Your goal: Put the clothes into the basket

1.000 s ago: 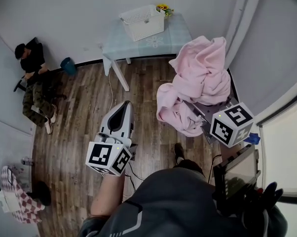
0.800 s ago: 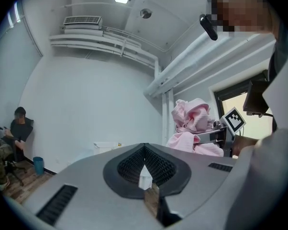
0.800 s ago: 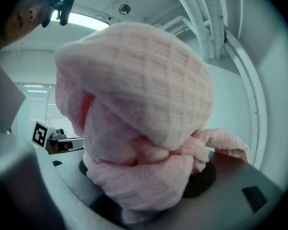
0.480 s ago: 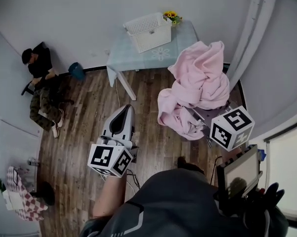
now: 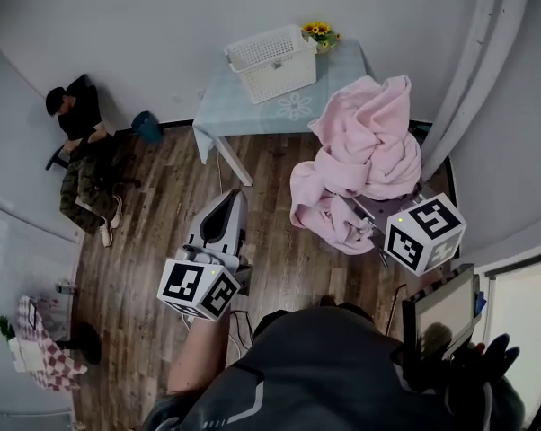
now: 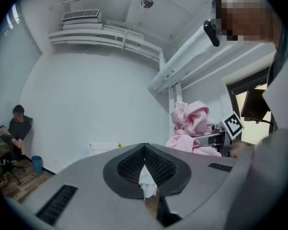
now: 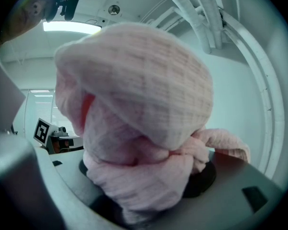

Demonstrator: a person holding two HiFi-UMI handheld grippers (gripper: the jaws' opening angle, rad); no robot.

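Observation:
A big pink bundle of clothes [image 5: 365,146] hangs in front of me at the right, with my right gripper [image 5: 368,219] shut on its lower folds. In the right gripper view the pink clothes [image 7: 134,123] fill the picture and hide the fingertips of the right gripper [image 7: 144,178]. The white slatted basket [image 5: 270,59] stands on a pale blue table [image 5: 252,106] against the far wall, well beyond the bundle. My left gripper [image 5: 232,196] points at the table over the wood floor, shut and holding nothing. In its own view the left gripper [image 6: 144,147] sees the basket [image 6: 103,146] and the clothes [image 6: 189,121].
A person [image 5: 82,142] sits on the floor against the left wall, next to a blue bin [image 5: 147,126]. Yellow flowers [image 5: 322,32] stand behind the basket. A screen [image 5: 441,312] is at my right side. A checked cloth [image 5: 41,357] lies at the bottom left.
The head view has swung a little, so the table and basket sit further right in the picture. Both grippers keep their grip and their places; the bundle stays held.

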